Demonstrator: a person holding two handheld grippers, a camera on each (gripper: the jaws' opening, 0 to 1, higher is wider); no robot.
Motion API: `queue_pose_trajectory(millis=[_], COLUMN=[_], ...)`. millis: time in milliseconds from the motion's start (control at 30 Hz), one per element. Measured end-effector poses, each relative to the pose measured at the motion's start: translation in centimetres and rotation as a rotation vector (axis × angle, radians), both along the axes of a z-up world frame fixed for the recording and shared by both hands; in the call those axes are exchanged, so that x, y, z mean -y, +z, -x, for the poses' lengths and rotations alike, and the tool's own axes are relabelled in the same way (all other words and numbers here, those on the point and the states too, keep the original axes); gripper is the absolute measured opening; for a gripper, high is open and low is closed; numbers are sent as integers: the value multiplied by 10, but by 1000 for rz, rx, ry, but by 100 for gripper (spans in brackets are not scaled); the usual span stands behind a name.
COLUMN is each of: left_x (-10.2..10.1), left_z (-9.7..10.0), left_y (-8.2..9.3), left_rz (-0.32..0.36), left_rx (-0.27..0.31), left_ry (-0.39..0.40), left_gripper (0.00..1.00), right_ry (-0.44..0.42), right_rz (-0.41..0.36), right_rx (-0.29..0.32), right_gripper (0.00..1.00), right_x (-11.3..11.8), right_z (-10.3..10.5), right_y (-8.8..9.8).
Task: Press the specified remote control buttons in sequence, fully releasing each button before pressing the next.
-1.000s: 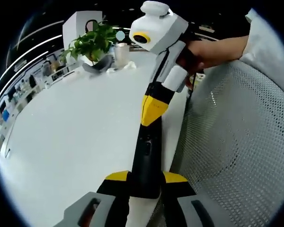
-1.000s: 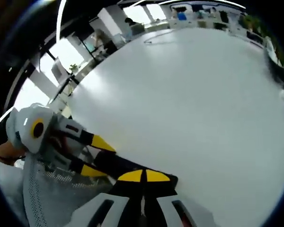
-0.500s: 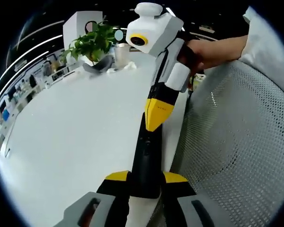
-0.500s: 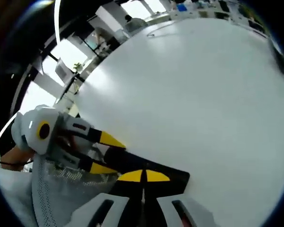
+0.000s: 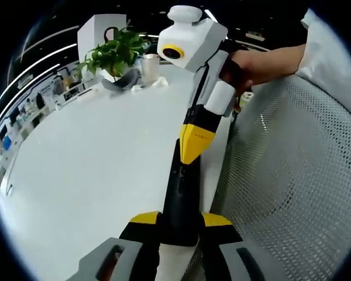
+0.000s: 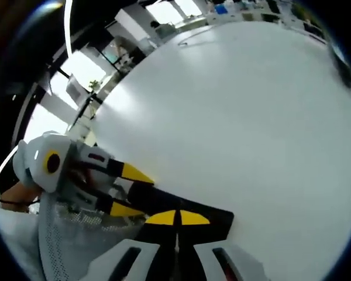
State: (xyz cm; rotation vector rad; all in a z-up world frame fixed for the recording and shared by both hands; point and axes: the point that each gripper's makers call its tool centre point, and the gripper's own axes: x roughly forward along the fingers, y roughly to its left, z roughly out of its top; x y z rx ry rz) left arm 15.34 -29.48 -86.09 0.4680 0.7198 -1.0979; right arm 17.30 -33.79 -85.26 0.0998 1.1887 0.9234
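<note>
Two grippers are on one remote (image 5: 178, 202) at the table's (image 5: 93, 164) near edge. The left gripper (image 5: 179, 222) has its jaws clamped on the sides of the black remote's near end, pinning it so it cannot skid or tip when a button is pushed; that looks like the whole reason for the hold. In the left gripper view, the right gripper (image 5: 192, 149) comes down from above, a hand (image 5: 263, 61) behind it, its yellow tips drawn together into one point. It grips nothing, which suits it as a single poking finger. That point sits right over the remote's upper face; whether it is touching or just clear, I cannot tell.

Switch to the right gripper view: the right gripper's (image 6: 176, 217) own yellow tips meet with only a seam between them, sitting over the remote (image 6: 181, 211). The left gripper (image 6: 126, 190) reaches in from the left, its yellow tips straddling the remote's end.

My read: this is between presses or at the start of one. A plant (image 5: 117, 55) and a cup (image 5: 150, 64) stand well apart at the table's far end, out of the way.
</note>
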Motion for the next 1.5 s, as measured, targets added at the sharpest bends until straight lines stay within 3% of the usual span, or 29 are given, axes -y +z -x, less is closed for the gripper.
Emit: queue_pose_trajectory(millis=[1067,1267,1333,1400,1467,1500], left_x=[0,0,0,-1,-1,-1], left_z=[-1,0,0,0,-1,-1], left_y=[0,0,0,0,0,0], left_rz=[3,4,4,4,5,5], left_rx=[8,6,6,6,7,5], left_ry=[-13,-11,-10,-11,-12,-11], left_gripper=[25,25,25,25,25,25], right_ry=[39,16,13,25,30,51], right_rz=[25,44,52,68,74,85], right_rx=[21,-17,-48,-133,-104,-49], right_gripper=[0,0,0,0,0,0], right_x=[3,7,8,9,7,7], right_z=[1,2,5,16,13,9], right_y=[2,2,2,1,0,2])
